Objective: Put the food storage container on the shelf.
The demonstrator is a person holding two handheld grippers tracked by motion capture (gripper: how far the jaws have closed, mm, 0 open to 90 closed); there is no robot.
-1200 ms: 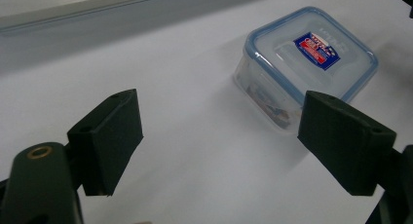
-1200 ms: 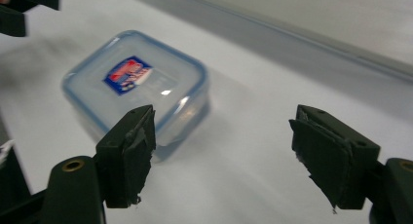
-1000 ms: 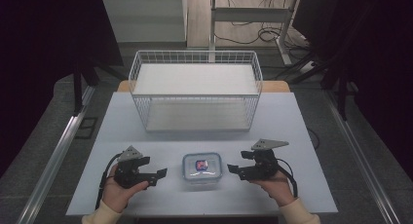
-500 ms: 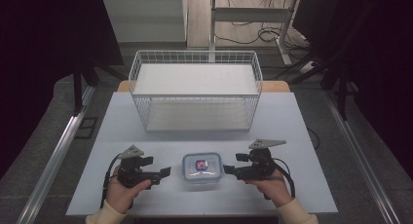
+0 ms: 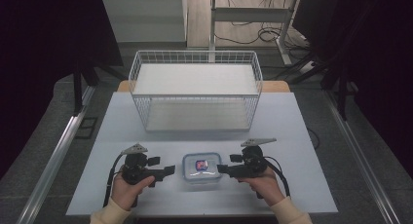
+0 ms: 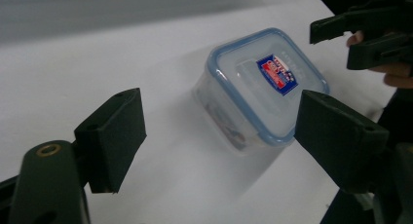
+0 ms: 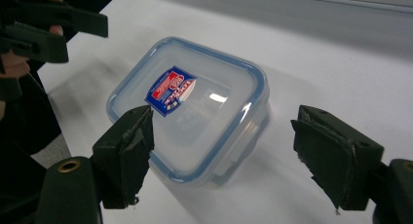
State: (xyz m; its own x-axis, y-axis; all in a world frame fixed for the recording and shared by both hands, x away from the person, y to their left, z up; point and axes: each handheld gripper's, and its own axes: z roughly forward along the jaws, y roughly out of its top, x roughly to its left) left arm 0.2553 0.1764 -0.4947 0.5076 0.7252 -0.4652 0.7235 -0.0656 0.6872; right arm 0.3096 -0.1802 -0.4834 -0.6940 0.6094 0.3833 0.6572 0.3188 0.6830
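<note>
A clear plastic container (image 5: 201, 167) with a blue-rimmed lid and a red and blue label lies on the white table (image 5: 292, 117) near its front edge. My left gripper (image 5: 168, 170) is just left of it, pointing at it. Seen along the left gripper view, the left gripper (image 6: 226, 131) is open and has just been closing a little. The container (image 6: 258, 83) lies just ahead of its pads, untouched. My right gripper (image 5: 221, 169) faces the container from the right. In the right gripper view, the right gripper (image 7: 229, 146) is open wide, with the container (image 7: 195, 107) ahead of it.
A white wire basket (image 5: 195, 114) stands on the table behind the container, with a white panel inside it. Dark floor, a metal rail and cables surround the table. Bare table lies between the basket and the container.
Both grippers have edged slightly inward toward the container, the right one a little more. The container has not moved.
</note>
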